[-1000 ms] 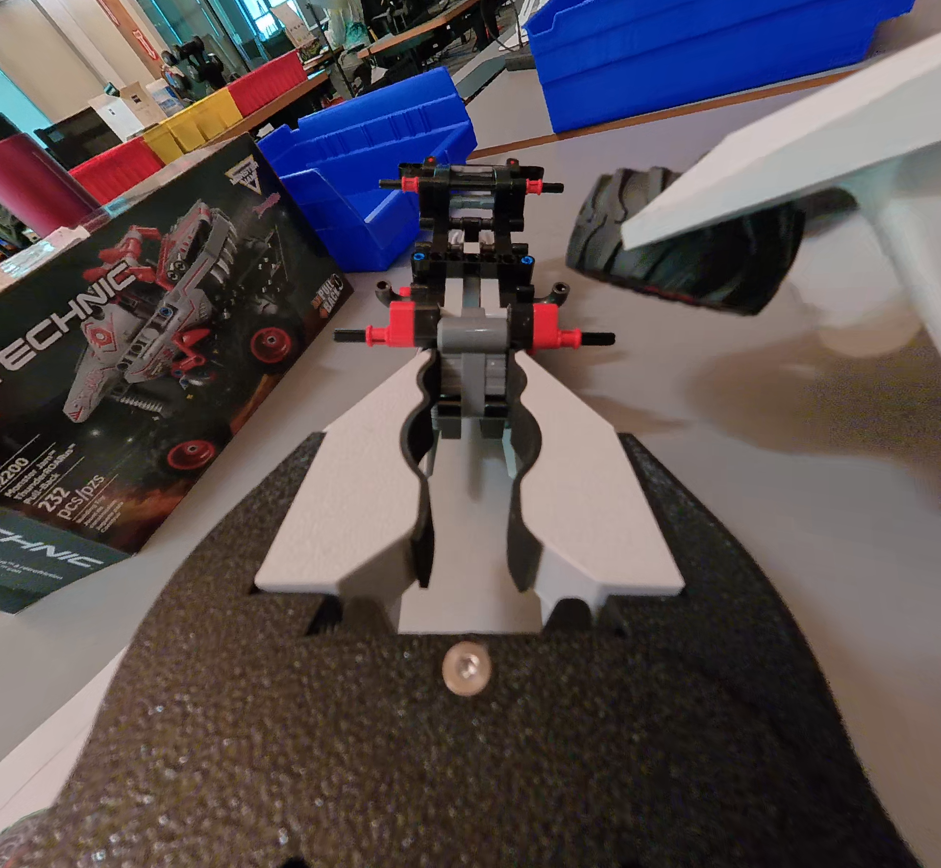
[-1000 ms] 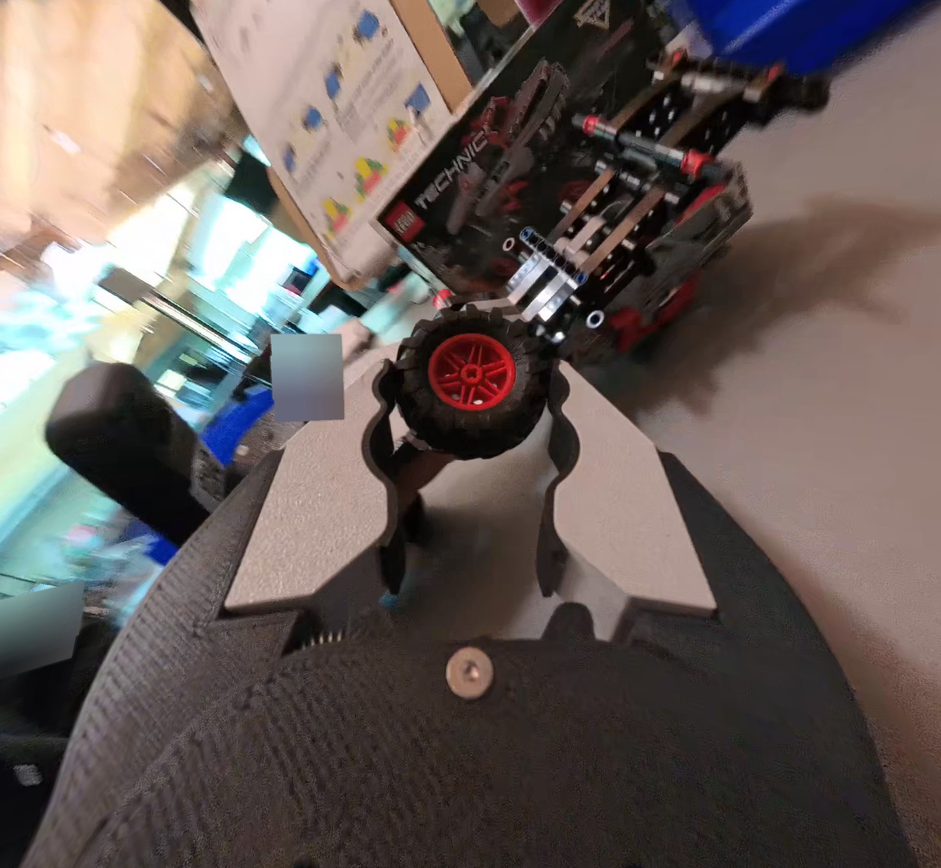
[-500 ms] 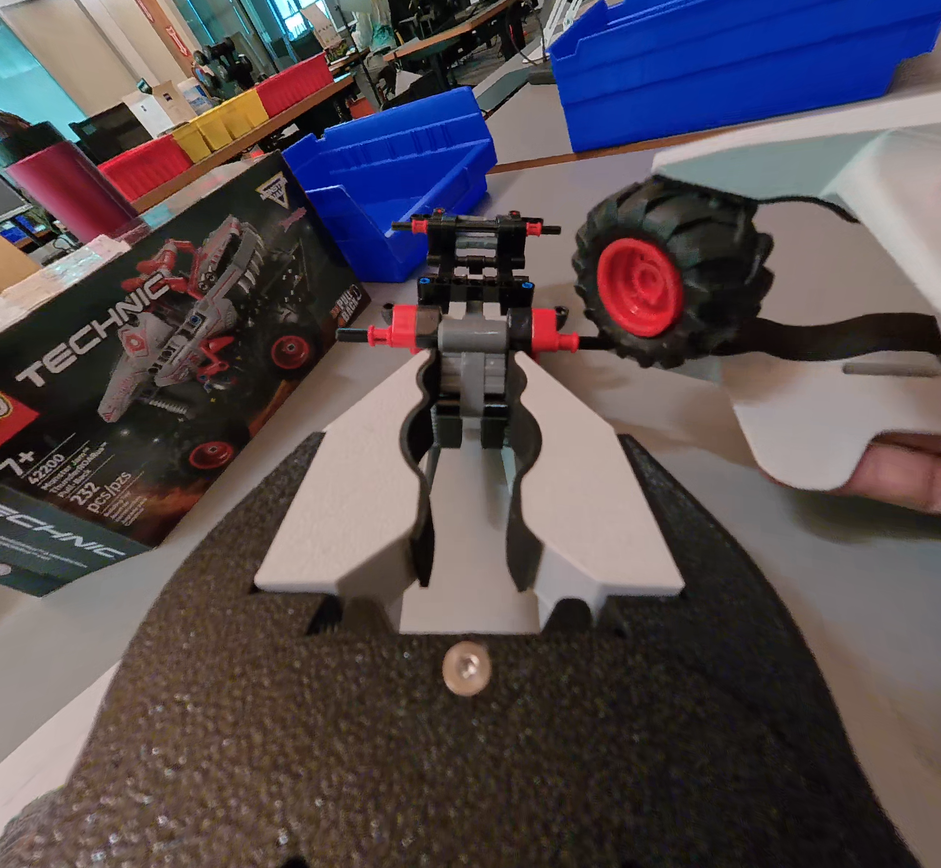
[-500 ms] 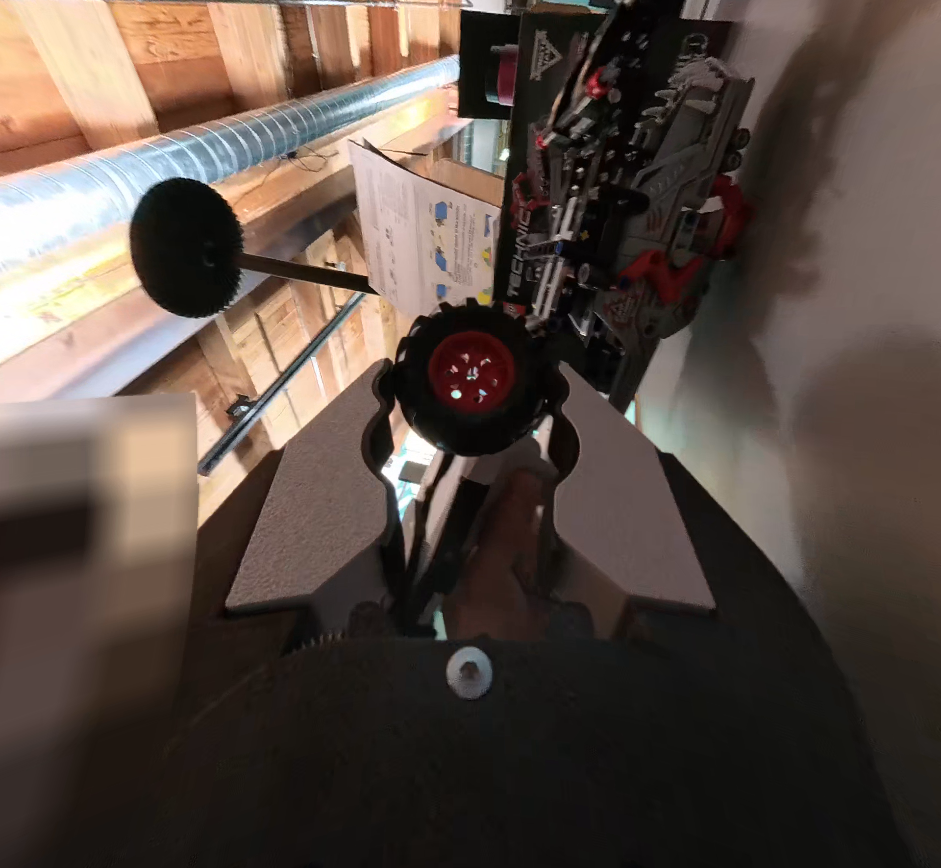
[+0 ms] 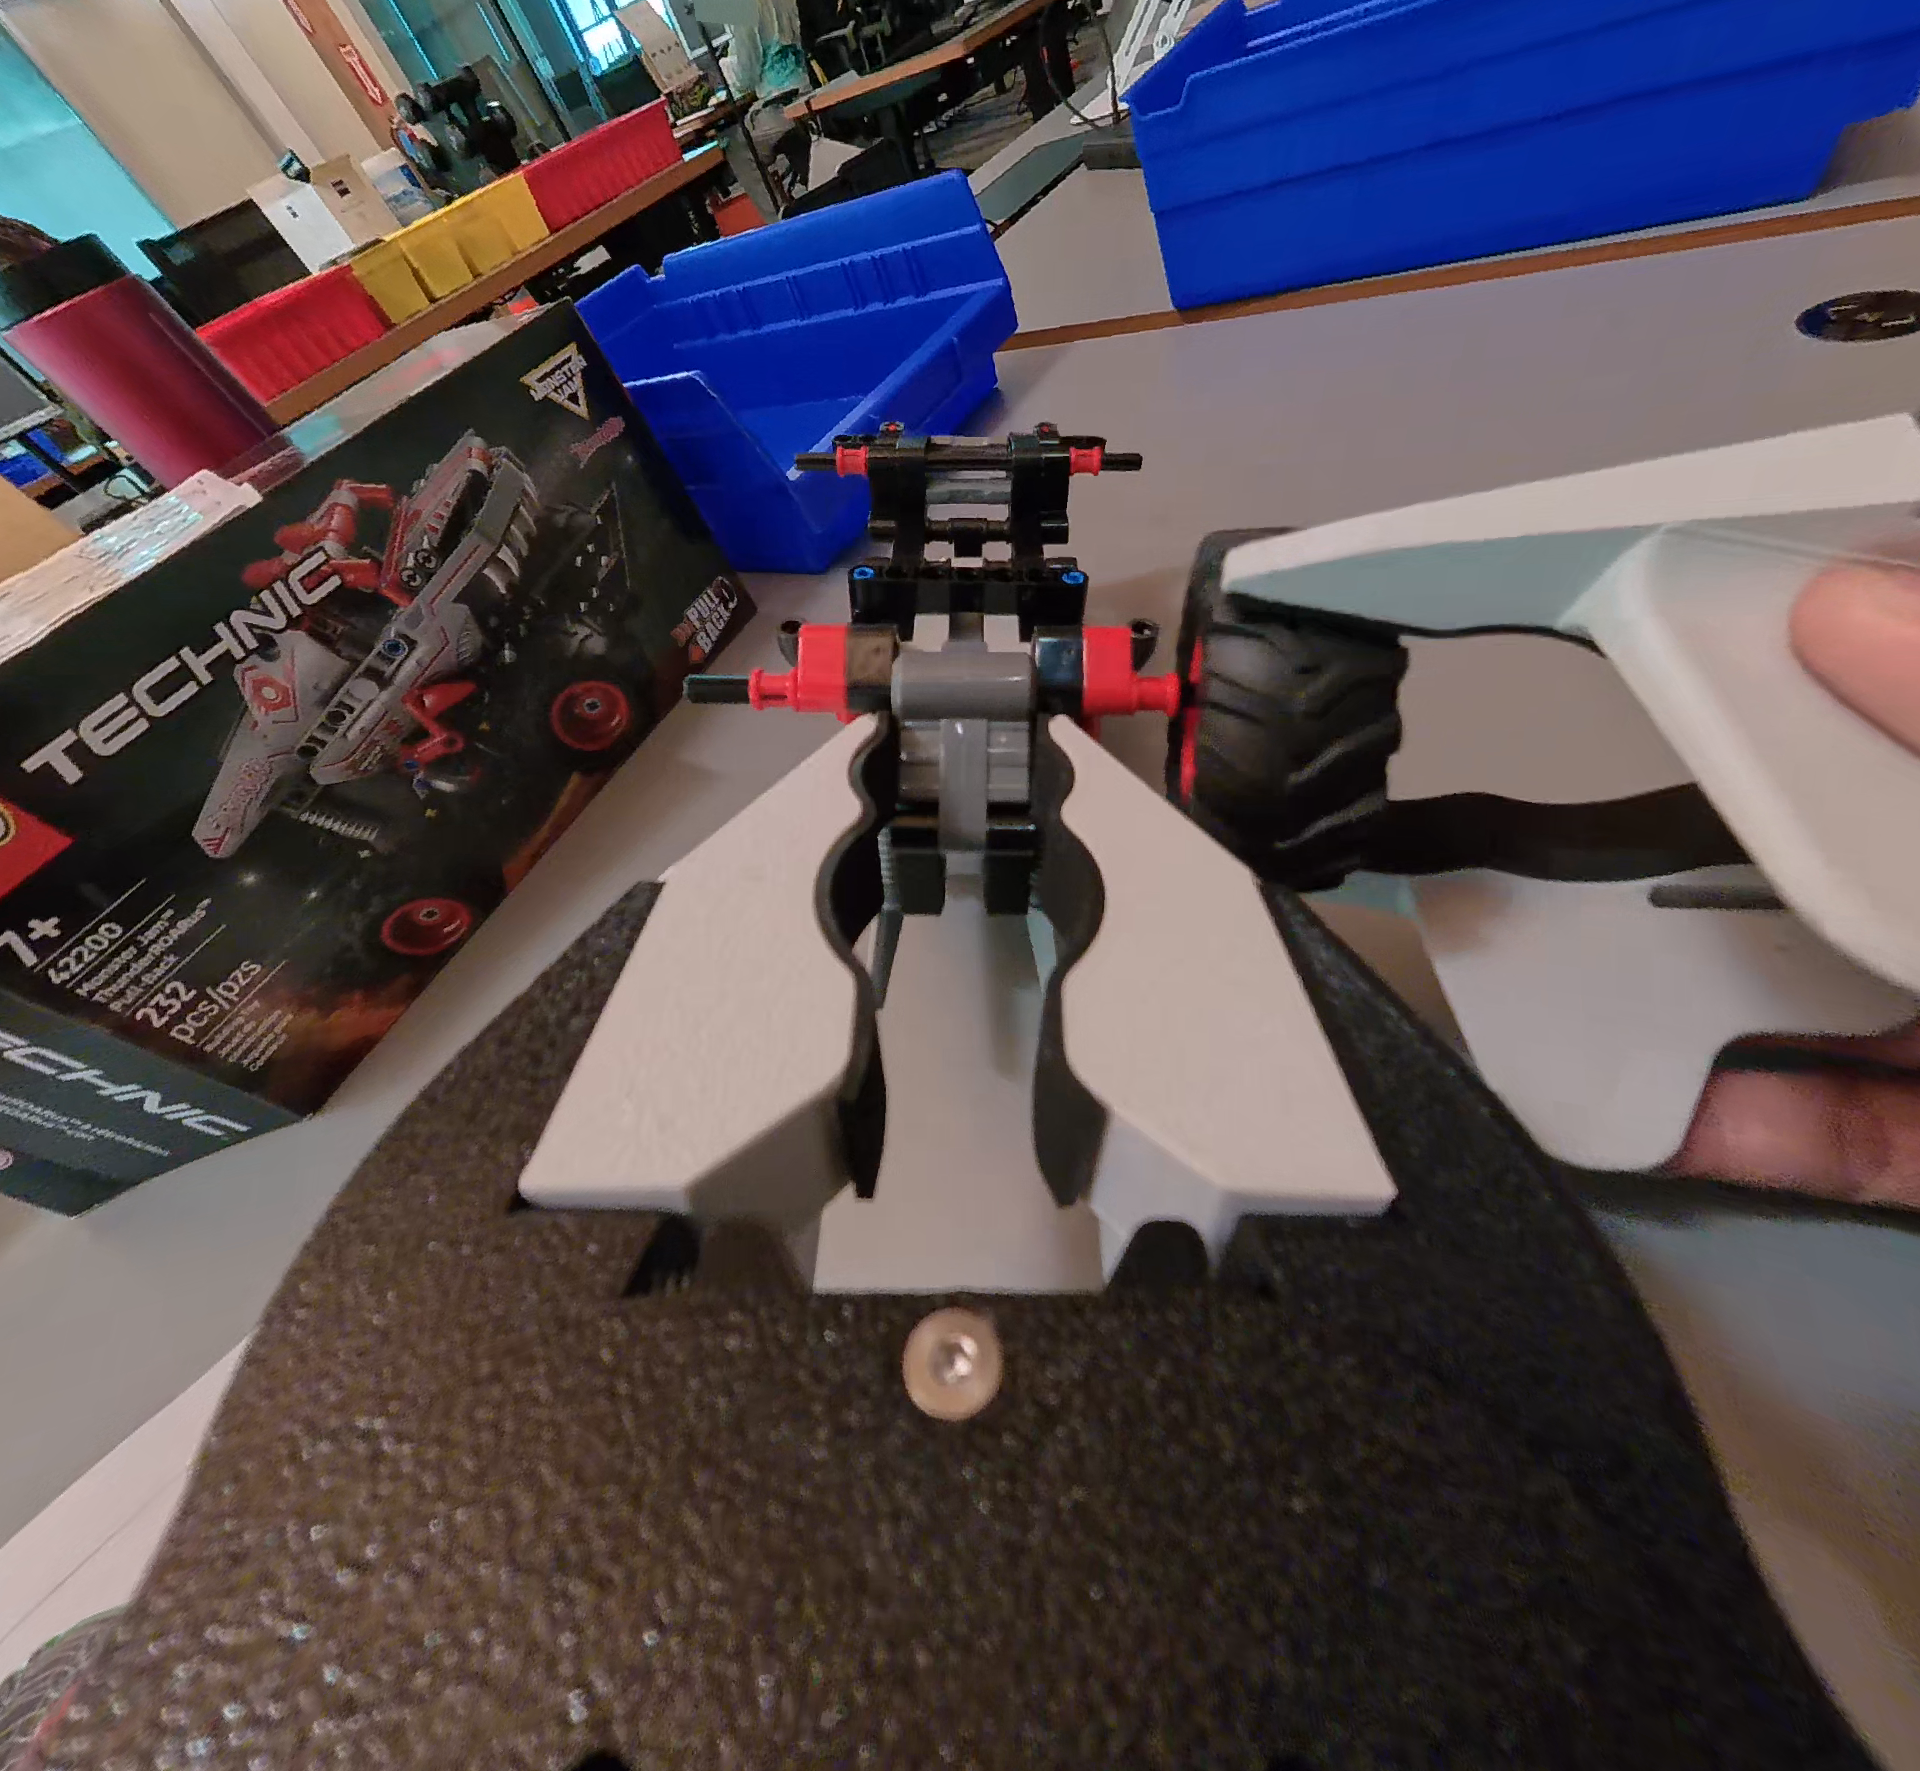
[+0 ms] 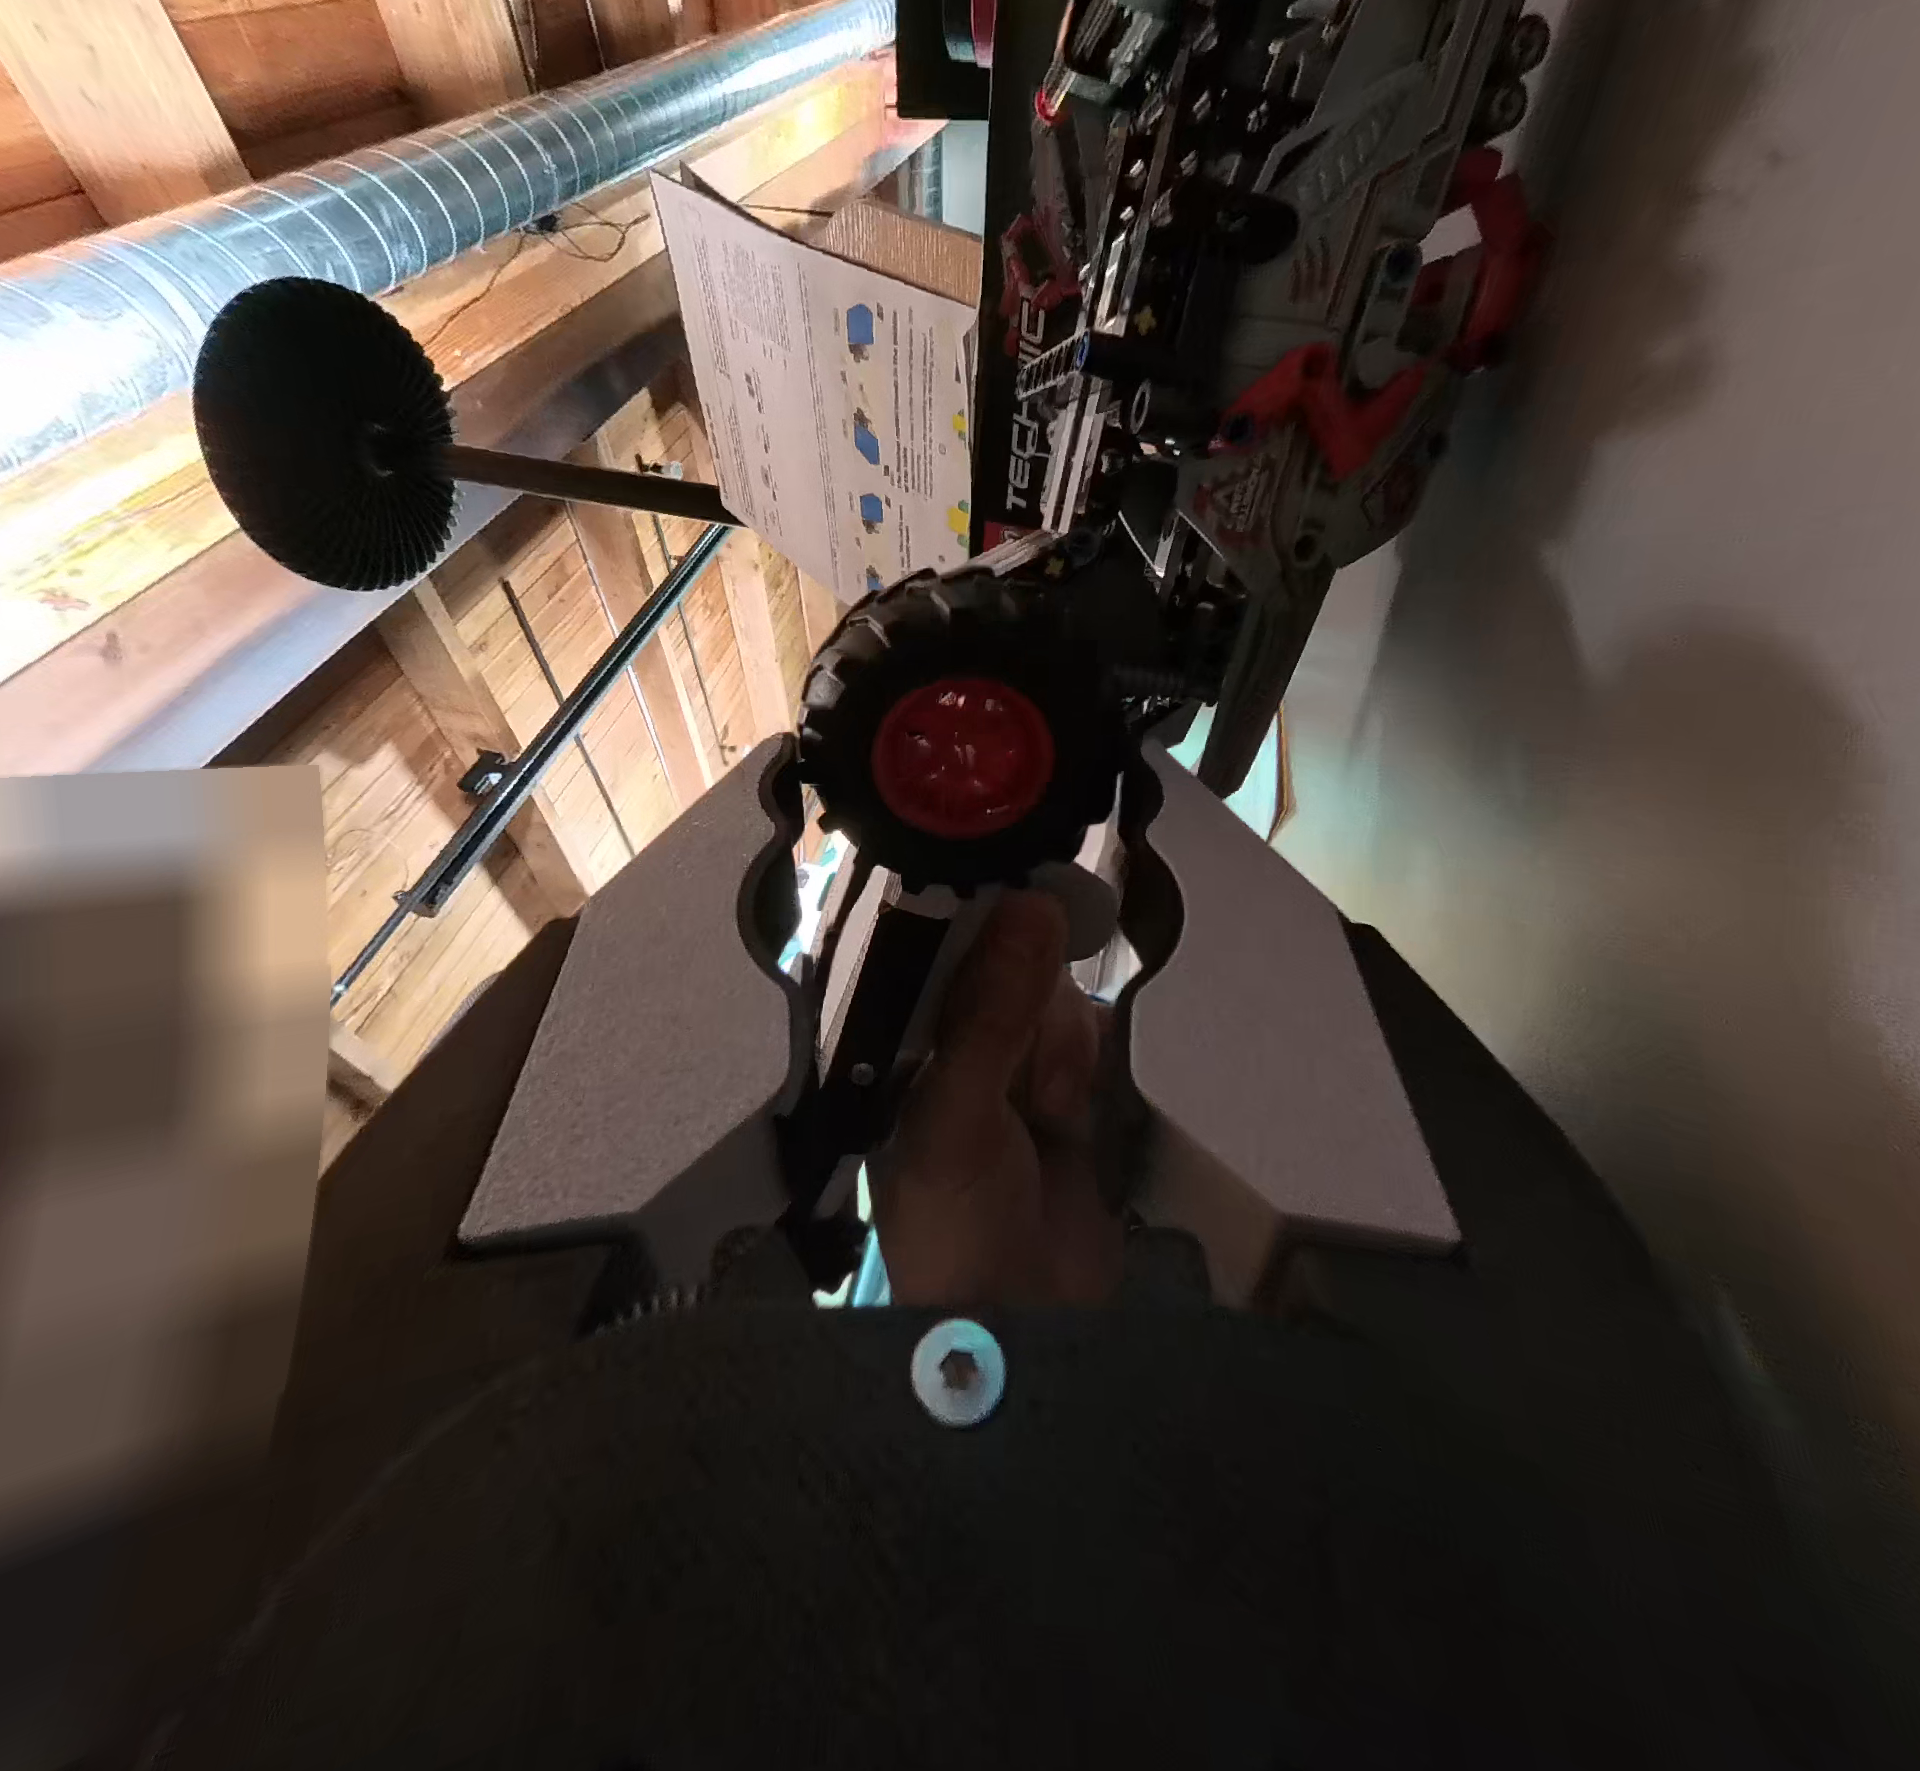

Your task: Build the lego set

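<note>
Between the grey fingers of the left tool (image 5: 961,786) sits the lego chassis (image 5: 961,641), clamped at its near end above the grey table (image 5: 1455,391). At the chassis's right axle tip, the right tool (image 6: 961,786) grips a black wheel (image 5: 1288,745) with a red hub, pressing it against the red bush. Left of the chassis stands the lego box (image 5: 312,734), with a blue bin (image 5: 810,350) behind it.

blue bins (image 5: 831,350), maroon tumbler (image 5: 135,371), ceiling duct (image 6: 416,194)
</note>
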Motion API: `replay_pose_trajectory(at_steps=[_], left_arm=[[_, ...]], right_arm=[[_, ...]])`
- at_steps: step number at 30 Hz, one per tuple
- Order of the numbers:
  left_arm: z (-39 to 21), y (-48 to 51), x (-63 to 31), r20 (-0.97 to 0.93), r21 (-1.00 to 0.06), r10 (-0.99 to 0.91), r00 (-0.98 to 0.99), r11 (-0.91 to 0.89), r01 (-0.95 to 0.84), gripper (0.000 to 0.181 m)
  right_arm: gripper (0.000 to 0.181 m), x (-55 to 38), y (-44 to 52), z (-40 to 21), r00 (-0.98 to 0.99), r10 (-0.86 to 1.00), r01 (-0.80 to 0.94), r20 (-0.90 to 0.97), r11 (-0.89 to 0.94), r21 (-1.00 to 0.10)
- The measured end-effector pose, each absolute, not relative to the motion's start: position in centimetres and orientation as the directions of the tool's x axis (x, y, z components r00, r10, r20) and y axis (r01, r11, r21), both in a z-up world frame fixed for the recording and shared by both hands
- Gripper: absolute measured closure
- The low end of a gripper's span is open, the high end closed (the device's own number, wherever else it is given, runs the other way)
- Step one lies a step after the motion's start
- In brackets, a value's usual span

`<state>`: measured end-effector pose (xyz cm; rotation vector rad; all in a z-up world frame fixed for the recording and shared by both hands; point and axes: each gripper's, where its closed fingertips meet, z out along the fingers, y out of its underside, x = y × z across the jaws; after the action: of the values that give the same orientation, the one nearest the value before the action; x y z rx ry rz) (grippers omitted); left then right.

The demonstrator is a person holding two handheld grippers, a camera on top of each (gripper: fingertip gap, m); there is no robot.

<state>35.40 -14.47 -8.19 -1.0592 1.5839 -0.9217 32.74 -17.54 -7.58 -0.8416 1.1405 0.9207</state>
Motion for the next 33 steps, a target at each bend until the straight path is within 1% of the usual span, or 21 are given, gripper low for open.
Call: replay_pose_trajectory(at_steps=[4,9,14,17,23,26,28,30,33], left_arm=[[-8.2,-14.6,35.3,-0.33,-0.917,-0.933,-0.142,0.353,-0.185,0.158],[-8.4,-14.5,35.2,-0.334,-0.918,-0.932,-0.139,0.355,-0.177,0.158],[-8.5,-14.4,35.1,-0.318,-0.924,-0.938,-0.136,0.339,-0.18,0.158],[-8.5,-14.3,35.0,-0.314,-0.926,-0.94,-0.135,0.335,-0.176,0.158],[-8.5,-13.9,35.0,-0.268,-0.942,-0.955,-0.126,0.287,-0.175,0.158],[-8.6,-13.6,34.9,-0.251,-0.947,-0.96,-0.127,0.271,-0.173,0.158],[-8.6,-13.7,34.9,-0.26,-0.945,-0.957,-0.13,0.28,-0.167,0.158],[-8.6,-13.9,34.9,-0.29,-0.938,-0.948,-0.129,0.309,-0.159,0.158],[-8.7,-14.1,35.0,-0.339,-0.922,-0.932,-0.129,0.357,-0.151,0.158]], right_arm=[[0.121,32.6,-17.7,-7.7,0.158,0.209,-0.933,-0.965,0.352,-0.076],[0.122,32.5,-17.7,-7.6,0.115,0.288,-0.937,-0.951,0.35,-0.007],[0.122,32.6,-17.7,-7.8,0.132,0.269,-0.944,-0.954,0.328,-0.038],[0.122,32.8,-18.0,-7.6,0.123,0.293,-0.944,-0.948,0.329,-0.021],[0.122,33.1,-17.9,-8.5,0.122,0.225,-0.941,-0.967,0.336,-0.041],[0.122,33.6,-18.0,-8.6,0.105,0.22,-0.939,-0.97,0.344,-0.024],[0.122,34.1,-18.0,-8.7,0.103,0.203,-0.932,-0.974,0.363,-0.023],[0.122,34.0,-17.7,-8.8,0.103,0.202,-0.939,-0.974,0.344,-0.028],[0.122,34.2,-17.7,-8.7,0.082,0.218,-0.935,-0.973,0.355,0.001]])
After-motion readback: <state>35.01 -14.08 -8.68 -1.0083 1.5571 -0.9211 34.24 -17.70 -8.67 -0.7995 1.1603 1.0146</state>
